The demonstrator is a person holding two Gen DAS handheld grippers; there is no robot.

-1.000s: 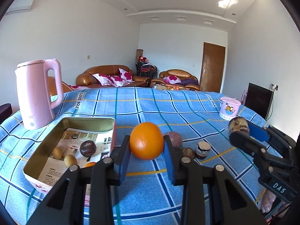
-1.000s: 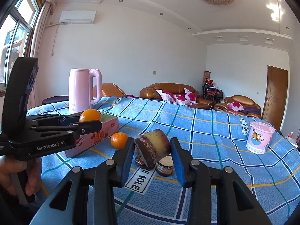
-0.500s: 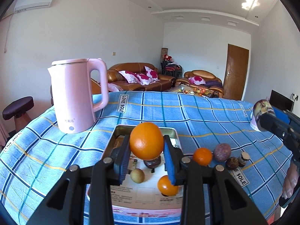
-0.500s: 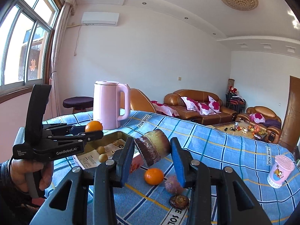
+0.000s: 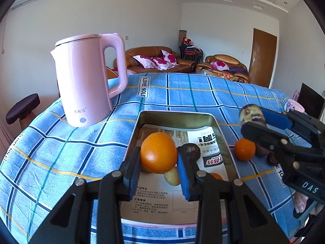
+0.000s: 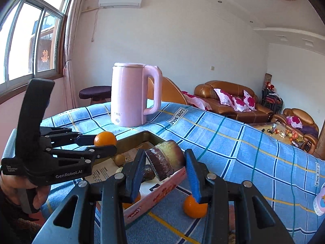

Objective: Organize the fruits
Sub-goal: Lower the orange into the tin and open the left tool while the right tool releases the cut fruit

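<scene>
Left gripper [image 5: 158,174] pinching orange [image 5: 158,152] above tin [image 5: 227,154]; right gripper [image 6: 165,174] clamping sugarcane piece [image 6: 164,160] over tin's near edge — risk: early release rolls fruit outside.

"LOVE SOLE" on tablecloth [image 5: 143,86]; "GenRobot.AI" on left tongs [image 6: 105,145].

Tin box [image 5: 222,140] open-topped, reachable from above. Left gripper [image 5: 159,162] with orange [image 5: 158,152] hangs over box's middle; right gripper [image 6: 165,166] with sugarcane piece [image 6: 165,160] hangs over box's right rim. Box floor partly taken: dark fruit [image 5: 192,149], yellowish fruit [image 5: 172,175], small orange [image 5: 216,175] at right wall. Pink kettle [image 5: 87,77] blocks table's far-left edge beside box. Loose tangerine [image 5: 244,149] and dark fruits just right of box. Blue cloth [image 5: 61,152] left of box bare.
</scene>
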